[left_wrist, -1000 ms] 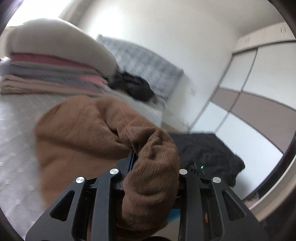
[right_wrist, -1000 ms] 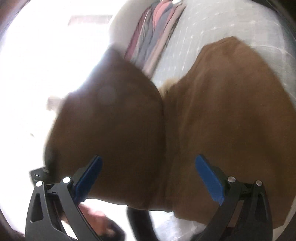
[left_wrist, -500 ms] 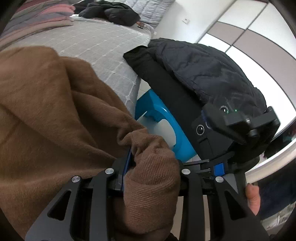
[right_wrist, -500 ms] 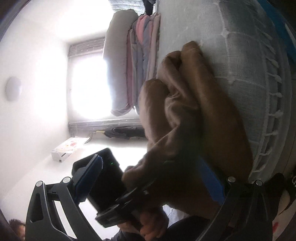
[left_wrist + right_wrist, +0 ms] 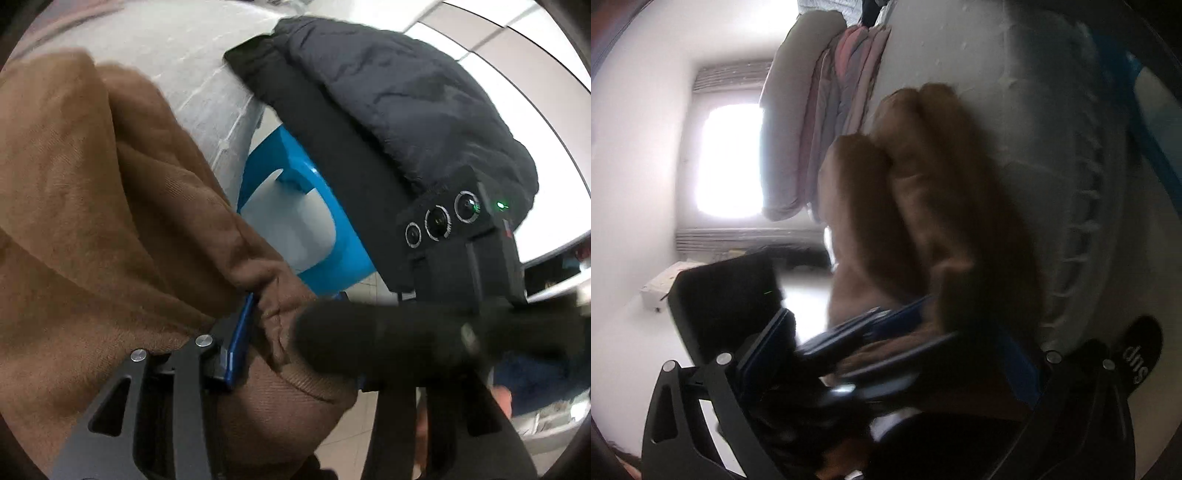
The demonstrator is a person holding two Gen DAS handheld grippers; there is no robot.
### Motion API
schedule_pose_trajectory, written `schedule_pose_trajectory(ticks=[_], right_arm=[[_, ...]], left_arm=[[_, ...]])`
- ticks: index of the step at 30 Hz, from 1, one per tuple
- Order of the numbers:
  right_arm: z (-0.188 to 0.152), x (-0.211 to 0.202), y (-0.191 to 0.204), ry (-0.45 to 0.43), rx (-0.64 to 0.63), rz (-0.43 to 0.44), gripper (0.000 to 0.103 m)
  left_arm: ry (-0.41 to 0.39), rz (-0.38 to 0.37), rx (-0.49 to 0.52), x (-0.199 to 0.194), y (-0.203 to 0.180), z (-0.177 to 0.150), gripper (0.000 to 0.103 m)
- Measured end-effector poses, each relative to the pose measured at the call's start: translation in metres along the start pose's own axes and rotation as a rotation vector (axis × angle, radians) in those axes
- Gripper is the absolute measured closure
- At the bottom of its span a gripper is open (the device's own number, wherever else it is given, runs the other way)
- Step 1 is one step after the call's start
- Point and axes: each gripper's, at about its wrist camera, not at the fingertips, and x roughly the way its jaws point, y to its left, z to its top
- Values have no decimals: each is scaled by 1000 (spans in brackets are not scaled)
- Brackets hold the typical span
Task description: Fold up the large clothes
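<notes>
Two claws meet at the bed's edge. Between the jaws of the left claw (image 5: 295, 310) sits the ribbed cuff (image 5: 295, 369) of the brown garment (image 5: 92, 184). These jaws have just been opening, I think to let the sleeve drop on the pile. The right claw (image 5: 886, 354) crosses in front, so whether the pads press the cloth I cannot tell. The right claw is spread wide around that cuff and pinches nothing, perhaps ready to take it over. Just ahead of both claws the garment lies in thick rolls on the bed (image 5: 207, 74), partly folded. Further off, beyond the left claw, stands a blue stool (image 5: 332, 240) with a black jacket (image 5: 406, 92) on it. Far ahead of the right claw lies a stack of folded bedding (image 5: 820, 110).
</notes>
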Motion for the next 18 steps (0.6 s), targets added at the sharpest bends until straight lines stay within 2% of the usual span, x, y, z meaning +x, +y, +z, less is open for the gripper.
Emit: schedule_pose_trajectory(ticks=[3,5,8,9,10,12,13,14,15,17,18], right_arm=[[-2,-4,26,-43,-95,-57,5],[-3,-6,51,-62,-170,-89,5],[-8,-20,98,-178,-318,-171,5],[-8,-24,111,-200,-354,-177,5],[-7,-28,122,-199,-381,-129,5],[-7,-27,139,-153,-412,-57,5],[-8,-18,150,-110,-443,-51,5],[-9,-9,157,-64,-470,-46,5],[-12,10,165,24,-502,-23,5],[-11,43,164,149,-514,-23,5],[-10,46,159,179,-507,-58,5]], left_arm=[[-60,-13,24,-38,-9,-7,52],[-97,-21,39,-61,-16,-13,42],[-155,-76,82,-103,-26,-30,37],[-166,-83,99,-114,-29,-34,37],[-173,-88,109,-125,-30,-41,37],[-203,-88,114,-146,-27,-53,37],[-228,-83,110,-158,-21,-61,37],[-254,-74,92,-167,-14,-66,37],[-275,-62,69,-176,-5,-75,37],[-333,-26,-46,-193,32,-85,37],[-358,-8,-122,-202,55,-93,37]])
